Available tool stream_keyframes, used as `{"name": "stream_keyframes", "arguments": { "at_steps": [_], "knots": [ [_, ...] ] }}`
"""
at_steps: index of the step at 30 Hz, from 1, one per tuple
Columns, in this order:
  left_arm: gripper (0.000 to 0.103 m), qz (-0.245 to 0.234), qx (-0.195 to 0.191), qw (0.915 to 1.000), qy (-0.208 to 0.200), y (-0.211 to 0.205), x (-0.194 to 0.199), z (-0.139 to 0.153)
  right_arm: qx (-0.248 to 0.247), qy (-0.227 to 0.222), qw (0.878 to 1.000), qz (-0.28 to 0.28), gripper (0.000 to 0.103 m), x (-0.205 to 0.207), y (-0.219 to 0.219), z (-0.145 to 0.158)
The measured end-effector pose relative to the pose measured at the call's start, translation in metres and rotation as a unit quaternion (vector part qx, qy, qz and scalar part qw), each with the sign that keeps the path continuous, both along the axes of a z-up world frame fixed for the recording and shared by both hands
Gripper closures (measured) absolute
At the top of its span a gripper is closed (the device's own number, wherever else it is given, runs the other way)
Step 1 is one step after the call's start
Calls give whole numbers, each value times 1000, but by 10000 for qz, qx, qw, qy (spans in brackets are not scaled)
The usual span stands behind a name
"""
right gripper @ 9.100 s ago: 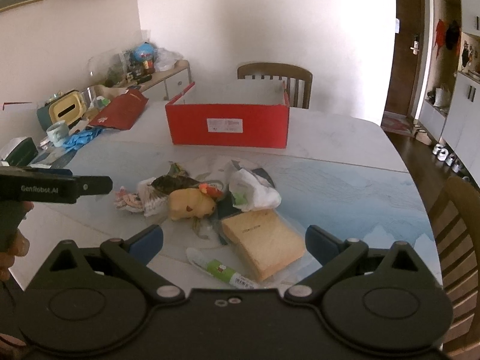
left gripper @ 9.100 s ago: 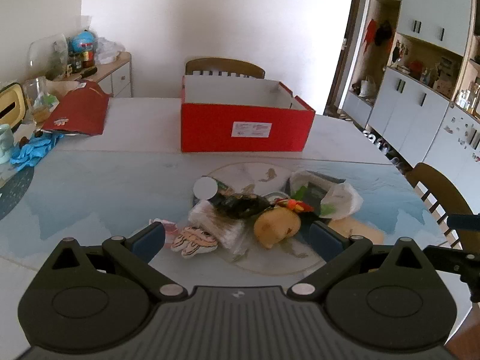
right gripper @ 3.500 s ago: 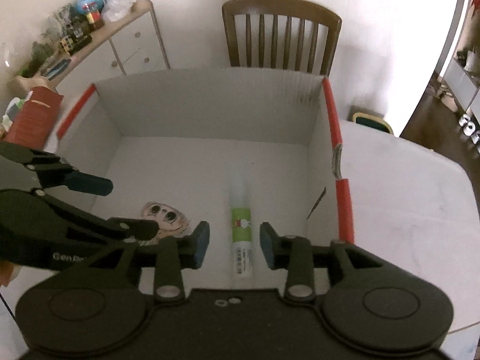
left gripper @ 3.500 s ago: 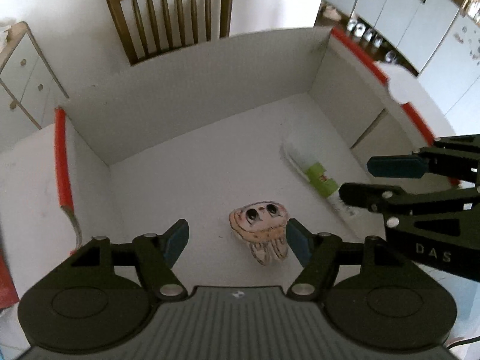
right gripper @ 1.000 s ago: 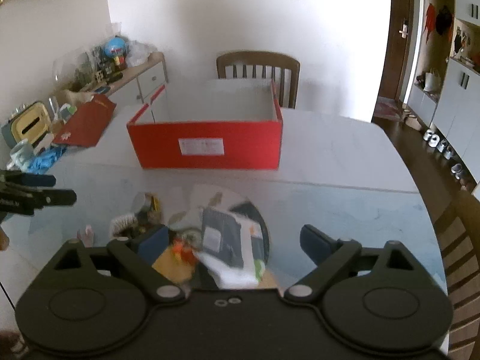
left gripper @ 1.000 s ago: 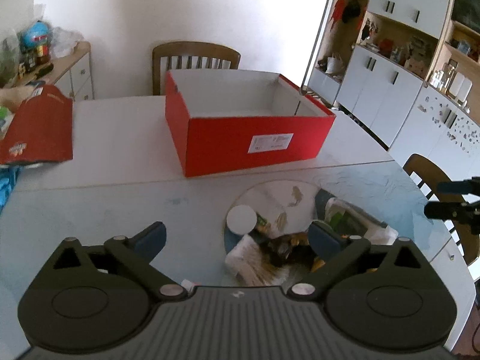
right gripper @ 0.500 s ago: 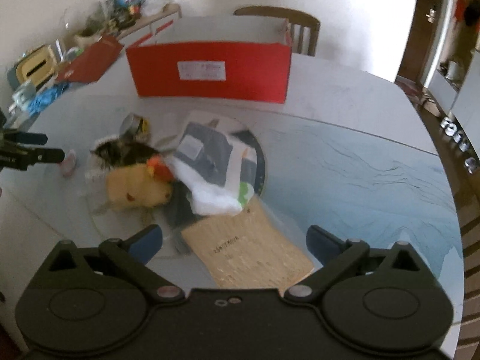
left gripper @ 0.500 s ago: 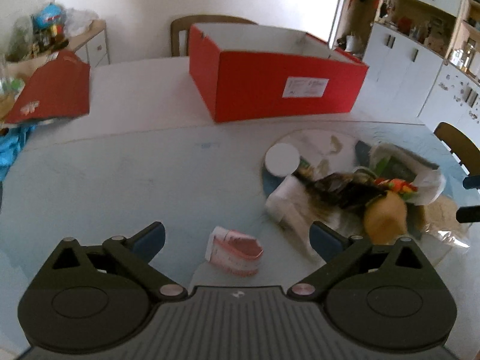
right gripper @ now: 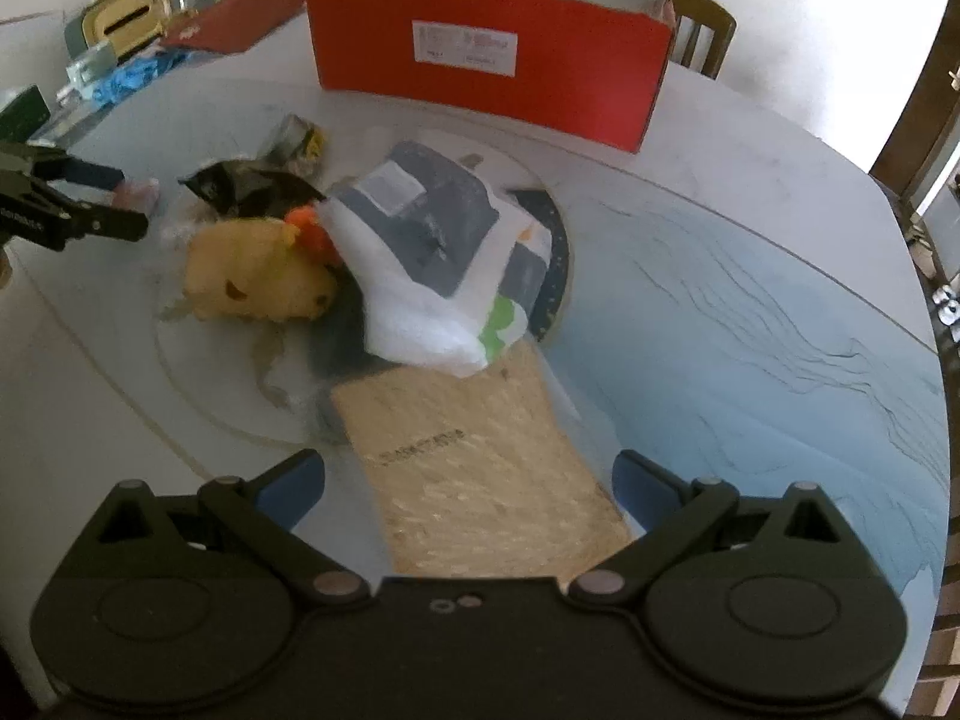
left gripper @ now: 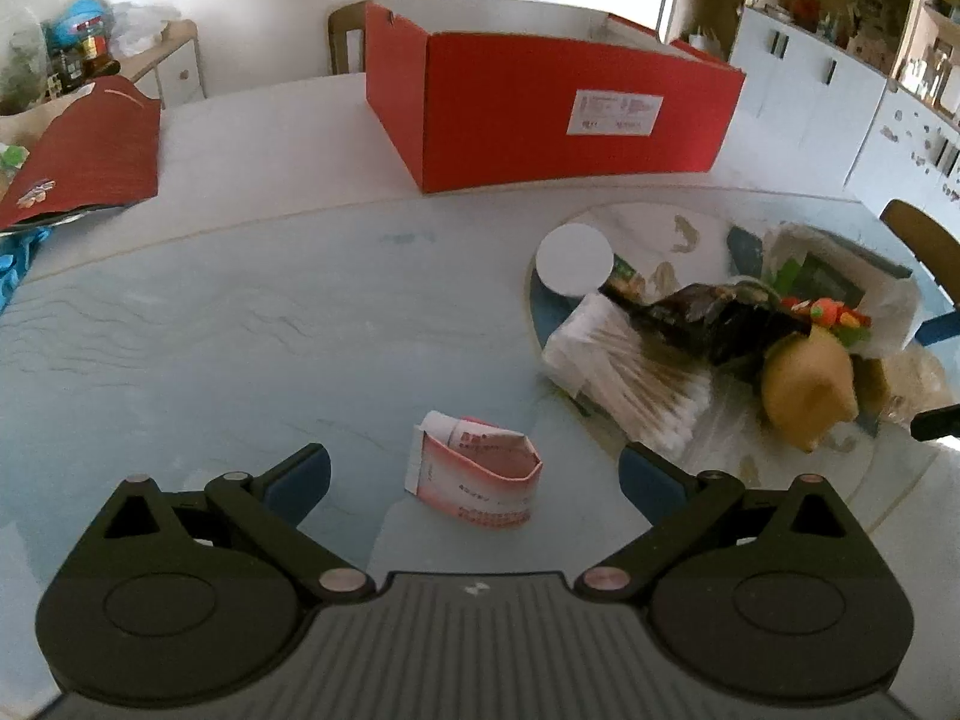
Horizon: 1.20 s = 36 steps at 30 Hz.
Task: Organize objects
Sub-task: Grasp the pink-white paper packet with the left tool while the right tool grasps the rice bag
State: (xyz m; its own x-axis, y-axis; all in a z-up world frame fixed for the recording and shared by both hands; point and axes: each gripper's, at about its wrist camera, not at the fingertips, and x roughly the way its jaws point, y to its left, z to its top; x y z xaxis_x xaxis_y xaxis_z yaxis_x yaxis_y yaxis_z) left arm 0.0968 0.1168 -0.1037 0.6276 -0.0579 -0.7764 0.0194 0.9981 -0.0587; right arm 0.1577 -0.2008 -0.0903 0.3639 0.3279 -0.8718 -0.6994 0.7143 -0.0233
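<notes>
The left gripper (left gripper: 474, 477) hangs over the near part of the table (left gripper: 210, 324), jaws spread wide and gripping nothing. A pink packet (left gripper: 480, 471) lies on the table between its blue fingertips (left gripper: 297, 483), touching neither; its small print is too blurred to read.

The right gripper (right gripper: 468, 489) has just been opening and now stands at full spread, empty. A tan pad (right gripper: 480, 468) lies between and below its fingertips (right gripper: 294, 489), apart from both; the dark line of print on it cannot be read.

Beyond the pad sit a white bag (right gripper: 438, 264) and a yellow toy (right gripper: 258, 279), touching each other. The red box (right gripper: 486, 54) stands toward the far edge, its white label illegible.
</notes>
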Motion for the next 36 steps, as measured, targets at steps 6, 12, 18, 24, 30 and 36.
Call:
{"name": "stream_keyframes", "arguments": {
  "at_steps": [6,12,18,24,30,36],
  "knots": [
    [0,-109,164,9998,6,3,4,-5,75,192,9998,-45,0,7,-2,-9],
    [1,-208,124,9997,-25,2,2,-5,120,148,9998,-79,0,8,-1,-13],
    [11,-355,339,9988,-94,-3,-3,-5,143,101,9998,-136,1,1,1,-12],
    [34,-295,320,9989,-195,-2,-6,-1,159,78,9996,-202,15,-14,-2,-6],
    [52,-338,332,9986,-252,-2,-10,0,171,139,9986,-478,23,-29,-11,-3],
    [59,-350,306,9986,-261,-4,-13,1,107,214,9963,-826,25,-42,-24,1]
  ]
}}
